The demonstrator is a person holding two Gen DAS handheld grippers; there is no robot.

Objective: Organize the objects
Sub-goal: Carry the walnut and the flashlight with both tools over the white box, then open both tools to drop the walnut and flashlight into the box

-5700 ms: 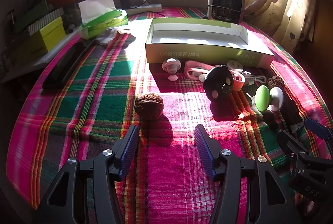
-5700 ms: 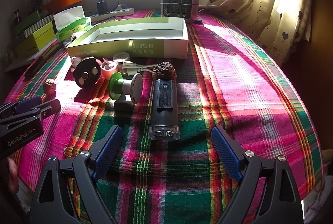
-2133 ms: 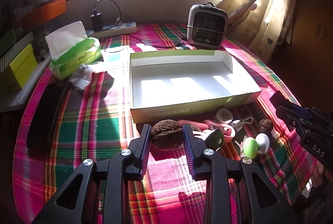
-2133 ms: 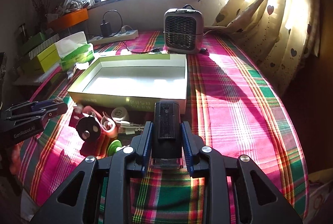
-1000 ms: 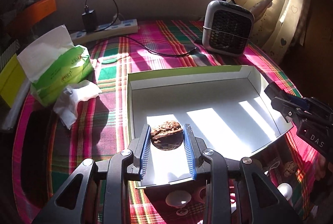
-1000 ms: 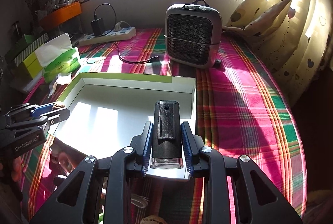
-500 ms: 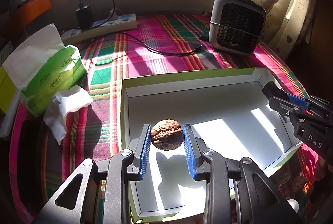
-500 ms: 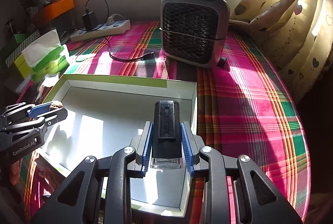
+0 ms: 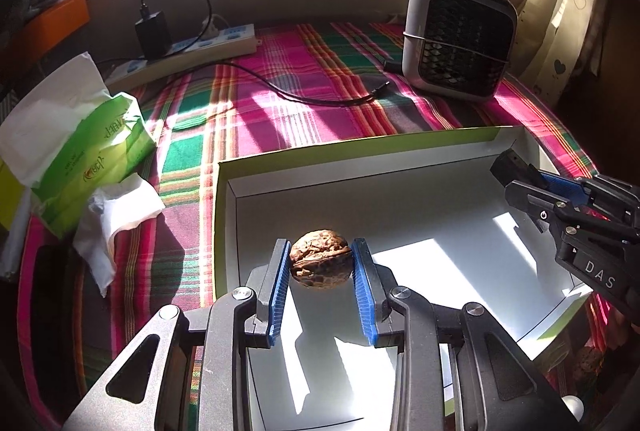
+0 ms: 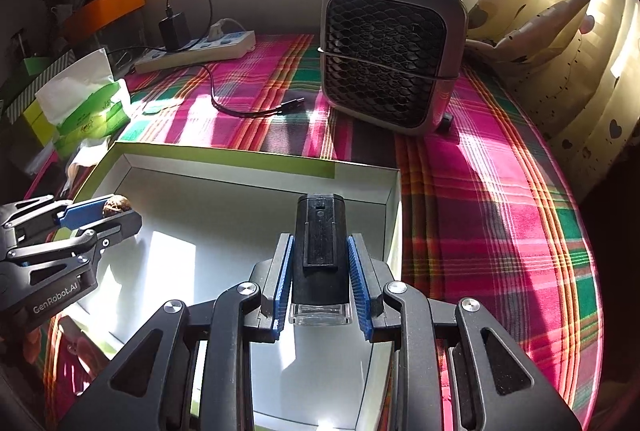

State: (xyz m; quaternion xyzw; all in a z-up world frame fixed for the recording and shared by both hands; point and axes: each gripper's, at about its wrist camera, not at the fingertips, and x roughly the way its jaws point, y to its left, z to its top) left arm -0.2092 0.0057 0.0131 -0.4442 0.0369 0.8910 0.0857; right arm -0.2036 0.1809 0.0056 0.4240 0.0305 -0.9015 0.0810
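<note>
A wrinkled brown walnut [image 9: 321,258] is clamped between the blue pads of my left gripper [image 9: 321,251], held over the left part of the white-lined, green-edged box [image 9: 400,167]. In the right wrist view my right gripper [image 10: 320,247] is shut on a black flashlight [image 10: 319,247] with a clear lens end, over the box's [image 10: 256,167] right part near its wall. The left gripper [image 10: 100,213] with the walnut [image 10: 116,205] shows at the left there. The right gripper [image 9: 532,183] enters the left wrist view from the right.
A grey desk fan [image 10: 390,57] stands behind the box on the plaid cloth [image 10: 500,199]. A power strip [image 9: 188,45] with a black cable lies at the back. A green tissue pack [image 9: 76,151] and crumpled tissue [image 9: 116,211] sit left. Small items lie below the box's right corner [image 9: 588,371].
Both grippers have carried their loads further over the box and a little lower; the box floor now lies under the walnut and the flashlight. Both grips are unchanged.
</note>
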